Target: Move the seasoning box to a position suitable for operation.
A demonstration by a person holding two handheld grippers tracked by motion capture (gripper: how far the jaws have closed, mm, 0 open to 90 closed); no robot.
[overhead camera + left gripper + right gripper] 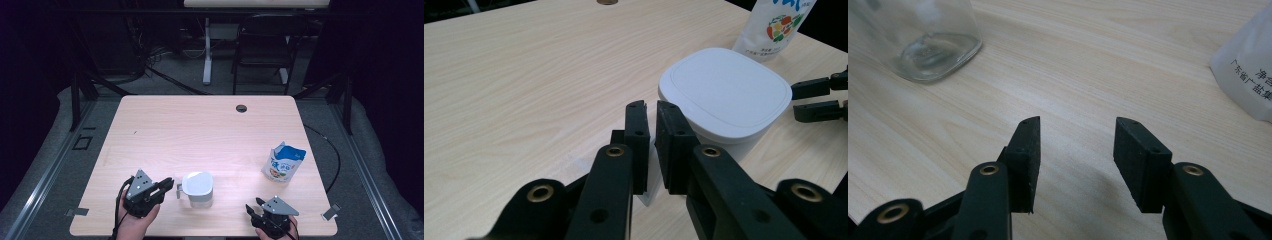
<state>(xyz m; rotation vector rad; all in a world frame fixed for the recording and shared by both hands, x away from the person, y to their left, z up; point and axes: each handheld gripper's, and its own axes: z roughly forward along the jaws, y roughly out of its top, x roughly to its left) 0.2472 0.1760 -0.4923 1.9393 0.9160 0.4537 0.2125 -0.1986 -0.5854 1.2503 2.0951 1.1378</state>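
Note:
A clear container (199, 196) with a white lid (197, 183) stands near the table's front edge. Its handle (178, 190) sticks out to the left. My left gripper (172, 186) is shut on that handle. In the left gripper view the jaws press the clear handle (651, 175) just beside the lid (724, 92). My right gripper (252, 209) stands open to the right of the container, low over the table, with nothing between its fingers. The right gripper view has the gripper (1075, 135) over bare wood and the container's glass base (928, 35) at the upper left.
A white and blue pouch (283, 162) stands upright at the right of the wooden table (200, 125). A cable hole (241, 108) sits near the far edge. Beyond the table are a dark chair (262, 45) and a white table leg (207, 55).

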